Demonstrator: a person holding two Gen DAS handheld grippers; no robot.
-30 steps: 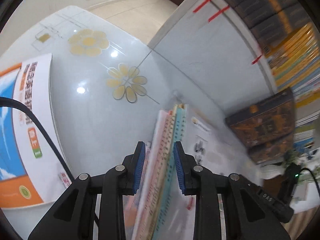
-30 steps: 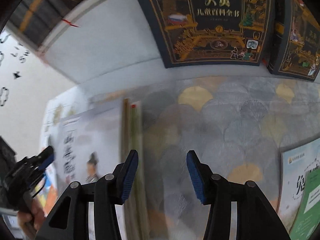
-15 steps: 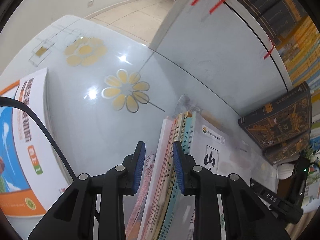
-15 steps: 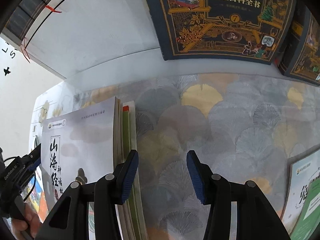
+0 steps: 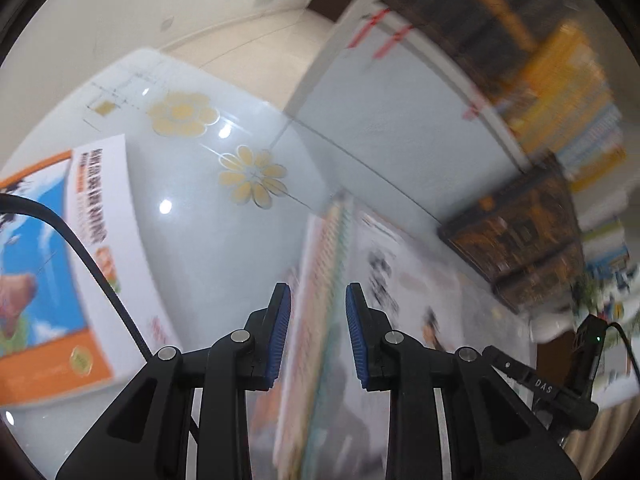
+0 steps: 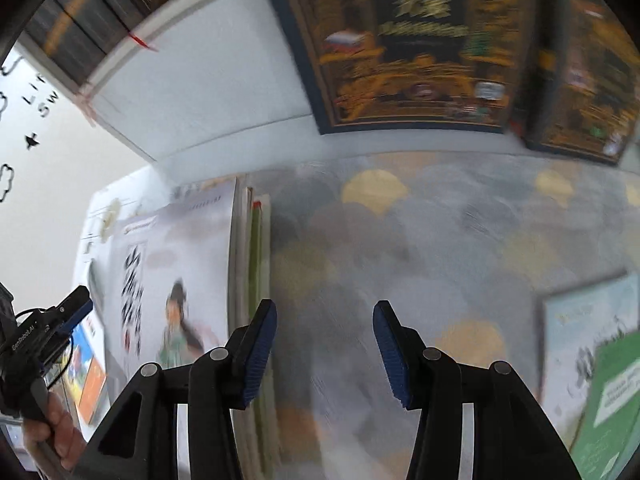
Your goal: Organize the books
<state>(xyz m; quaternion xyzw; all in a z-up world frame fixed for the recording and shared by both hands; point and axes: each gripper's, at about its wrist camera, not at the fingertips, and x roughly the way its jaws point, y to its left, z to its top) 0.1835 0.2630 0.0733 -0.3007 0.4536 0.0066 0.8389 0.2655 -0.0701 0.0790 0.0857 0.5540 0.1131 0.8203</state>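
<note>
My left gripper is shut on a stack of thin books held on edge, spines up, between the blue pads. The same stack shows in the right wrist view, a white cover with black characters and a figure facing left. My right gripper is open and empty, its left finger just beside the stack's right face. Two dark ornate books lean against the white shelf behind. Both views are motion-blurred.
An orange-and-blue book lies on the white flower-patterned table at left. A grey-and-gold patterned mat covers the surface under my right gripper. A pale book and a green book lie at right. Shelves of books rise behind.
The left gripper and its stack have swung, and both views have gone blurred. The right gripper has stayed open beside the stack, with the dark books sliding slightly in view.
</note>
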